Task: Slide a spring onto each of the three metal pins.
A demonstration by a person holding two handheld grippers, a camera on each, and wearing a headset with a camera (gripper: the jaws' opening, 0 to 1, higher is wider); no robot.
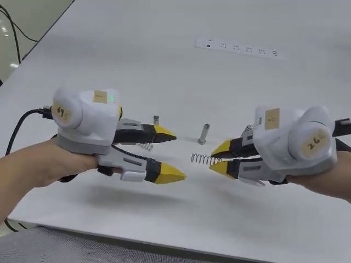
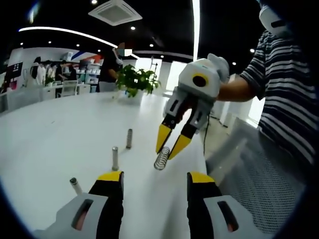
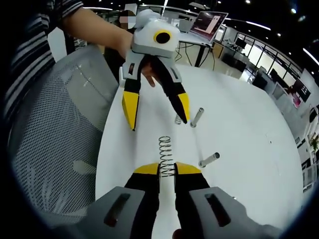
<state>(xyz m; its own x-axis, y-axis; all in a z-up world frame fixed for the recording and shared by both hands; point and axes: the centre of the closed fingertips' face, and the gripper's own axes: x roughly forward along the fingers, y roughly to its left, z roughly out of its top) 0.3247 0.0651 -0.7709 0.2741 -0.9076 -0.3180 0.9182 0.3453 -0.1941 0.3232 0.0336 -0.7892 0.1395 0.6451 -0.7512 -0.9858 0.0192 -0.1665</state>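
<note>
**Right gripper [image 1: 218, 158] clamped on a spring [image 1: 201, 159]**

I hold it by one end, not yet on any pin. My left gripper [image 1: 179, 155] stands open, empty. Next, I judge, its free end must meet the upright pin [image 1: 204, 133] squarely. Another pin [image 1: 249, 129] is half hidden behind my right gripper, a second spring [image 1: 145, 146] behind the left.
</note>
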